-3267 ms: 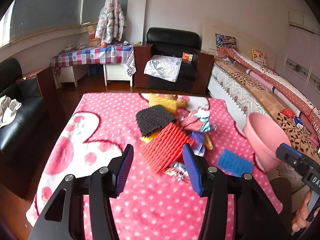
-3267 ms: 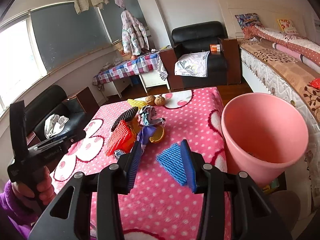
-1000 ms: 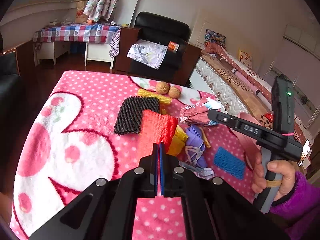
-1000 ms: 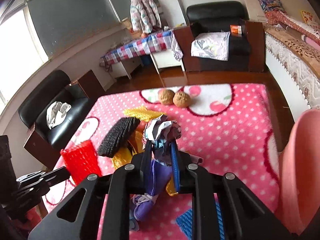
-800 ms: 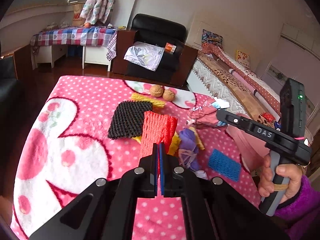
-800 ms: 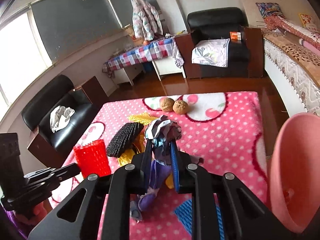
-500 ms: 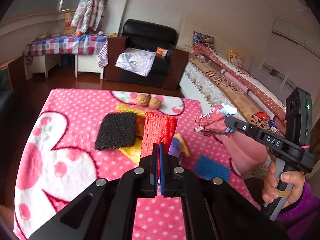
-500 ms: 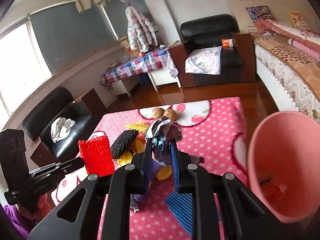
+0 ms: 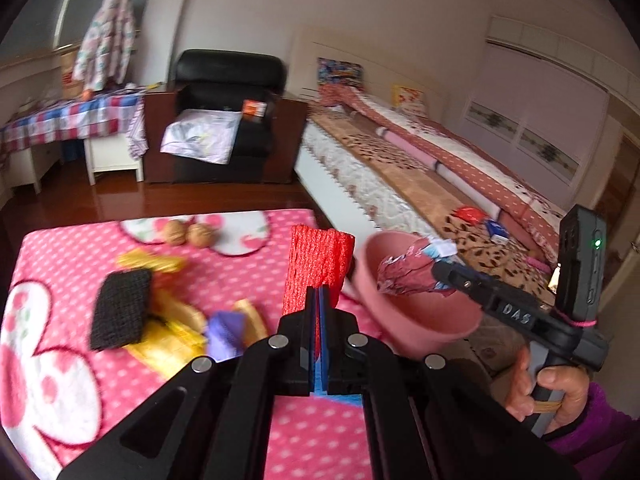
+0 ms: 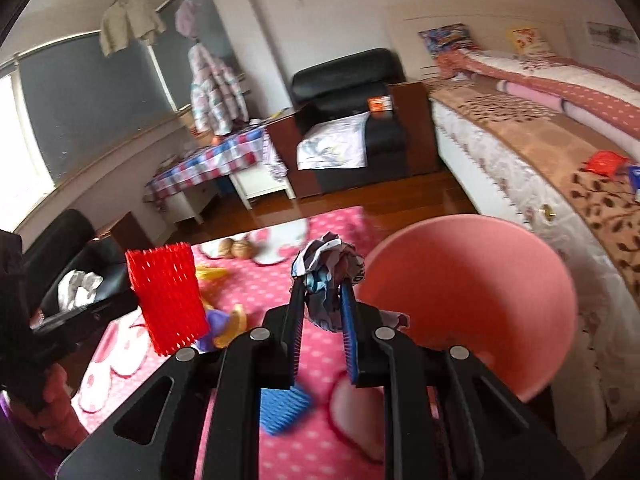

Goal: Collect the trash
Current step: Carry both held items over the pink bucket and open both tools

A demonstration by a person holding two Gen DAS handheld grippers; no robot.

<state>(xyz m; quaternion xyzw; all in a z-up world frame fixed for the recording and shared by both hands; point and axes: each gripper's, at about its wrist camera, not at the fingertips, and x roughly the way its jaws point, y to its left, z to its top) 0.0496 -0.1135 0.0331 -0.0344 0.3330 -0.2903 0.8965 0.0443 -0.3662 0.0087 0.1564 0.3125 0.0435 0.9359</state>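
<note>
Left wrist view: my left claw [image 9: 319,300] was clenched on the red foam net [image 9: 318,266]; my right claw [image 10: 322,302] gripped the crumpled wrapper [image 10: 328,268], held at the pink bin [image 10: 472,280] rim. Carry-to-bin step, I judged. Next: centre each over the opening, then release.

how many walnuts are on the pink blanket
2. The walnuts sit side by side, touching, at the far end of the pink blanket on its white cherry patch: left walnut, right walnut. More could be hidden behind the held red foam net.
</note>
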